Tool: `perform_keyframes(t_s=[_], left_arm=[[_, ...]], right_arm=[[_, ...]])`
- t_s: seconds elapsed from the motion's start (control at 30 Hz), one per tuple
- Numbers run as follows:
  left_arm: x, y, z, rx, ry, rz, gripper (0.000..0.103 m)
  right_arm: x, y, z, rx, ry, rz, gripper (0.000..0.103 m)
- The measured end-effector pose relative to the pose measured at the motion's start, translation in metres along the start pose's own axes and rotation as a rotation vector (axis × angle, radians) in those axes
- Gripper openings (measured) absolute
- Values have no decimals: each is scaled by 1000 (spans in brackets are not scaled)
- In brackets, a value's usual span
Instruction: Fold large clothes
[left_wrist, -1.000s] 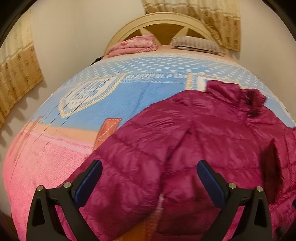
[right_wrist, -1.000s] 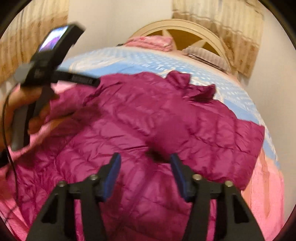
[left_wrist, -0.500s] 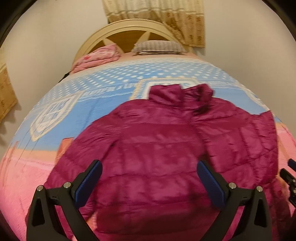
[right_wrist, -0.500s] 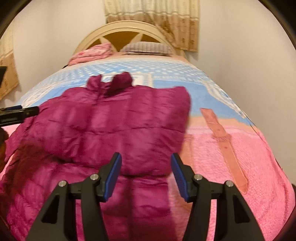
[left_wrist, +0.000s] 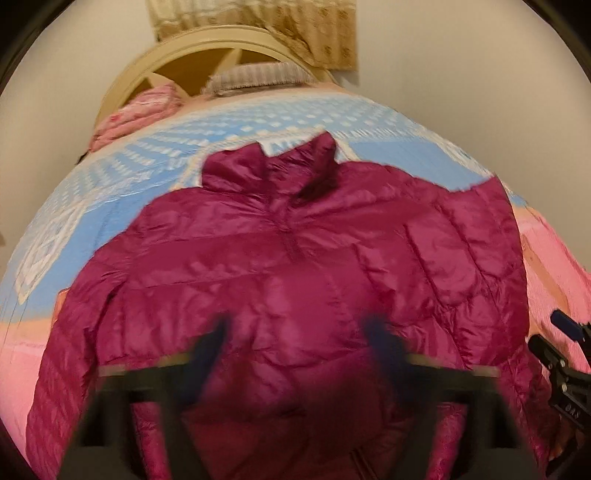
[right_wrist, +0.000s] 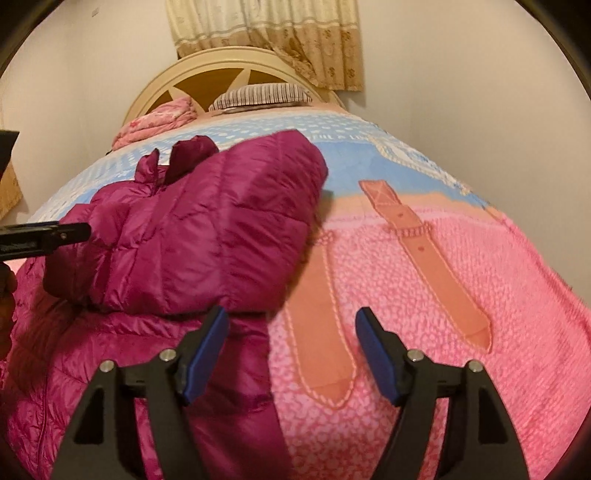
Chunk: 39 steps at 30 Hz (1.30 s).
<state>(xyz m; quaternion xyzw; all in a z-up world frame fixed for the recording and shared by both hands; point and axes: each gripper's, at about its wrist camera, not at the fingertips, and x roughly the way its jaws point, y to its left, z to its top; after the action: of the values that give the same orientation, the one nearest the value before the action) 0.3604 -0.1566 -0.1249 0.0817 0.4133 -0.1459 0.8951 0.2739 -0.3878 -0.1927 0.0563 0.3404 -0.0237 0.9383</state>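
Note:
A magenta puffer jacket (left_wrist: 288, 266) lies flat on the bed, collar (left_wrist: 269, 170) toward the headboard. One sleeve (right_wrist: 221, 221) is folded across its body. My left gripper (left_wrist: 295, 339) hovers over the jacket's lower middle; it is blurred and its jaws are closing, with a gap still showing and only jacket fabric below. My right gripper (right_wrist: 291, 332) is at the jacket's right edge, its jaws opening over the pink blanket (right_wrist: 424, 332), with nothing between them. Each gripper also shows at the edge of the other's view: the right gripper (left_wrist: 561, 350) and the left gripper (right_wrist: 44, 236).
The bed carries a blue and pink blanket (left_wrist: 129, 173) with orange strap patterns (right_wrist: 424, 251). At the far end are a cream headboard (right_wrist: 229, 70), a striped pillow (right_wrist: 262, 96) and a folded pink quilt (right_wrist: 155, 122). A wall (right_wrist: 480, 92) runs close along the right side.
The left view swung from the jacket's left side to its middle, and its fingers drew closer. The right gripper slid right to the jacket's edge and its fingers spread.

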Motion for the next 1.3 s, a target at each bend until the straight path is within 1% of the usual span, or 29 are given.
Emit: perform_keyframes(t_s=[0.03,0.07,0.2,0.27,0.37,0.43,0.6,0.7,0.83,0.93,1.03,1.17,1.27,1.3], left_arm=[[4,0,0,1,24,-21,27],[3,1,0,-1,19,-32,26],[-15,5,1,35,-38,-10,18],[-25,12,1,42,-62,-5,15],[-41,30,-4,36,-92,20,14],[-44,41,-7,14,-94,28,13],[-50,66,-28,-31,-84,56,12],[-50,75,-38,-53,-74,56,12],[-43,77,-50,-36,-59,86,12],[-37,73,-59,9,-69,173,12],[-36,73,-64,11,-80,209,12],[-34,74,-70,3,-58,205,13],[-35,74,-70,-7,-48,197,17],[-35,74,-70,-14,-41,198,25]], right_arm=[[1,-1,-1,11,8,6,75],[4,-3,-1,18,19,11,75],[5,-3,-3,15,28,17,75],[4,-1,-4,3,26,15,80],[5,0,-5,-8,29,12,80],[7,0,-6,-12,37,12,80],[9,1,-7,-16,52,6,80],[10,1,-7,-17,61,4,80],[13,1,-7,-19,80,1,80],[15,1,-7,-17,88,-2,81],[15,0,-7,-14,92,-1,82],[17,1,-8,-16,103,-6,85],[18,1,-8,-19,105,-8,86],[18,1,-8,-18,106,-8,86]])
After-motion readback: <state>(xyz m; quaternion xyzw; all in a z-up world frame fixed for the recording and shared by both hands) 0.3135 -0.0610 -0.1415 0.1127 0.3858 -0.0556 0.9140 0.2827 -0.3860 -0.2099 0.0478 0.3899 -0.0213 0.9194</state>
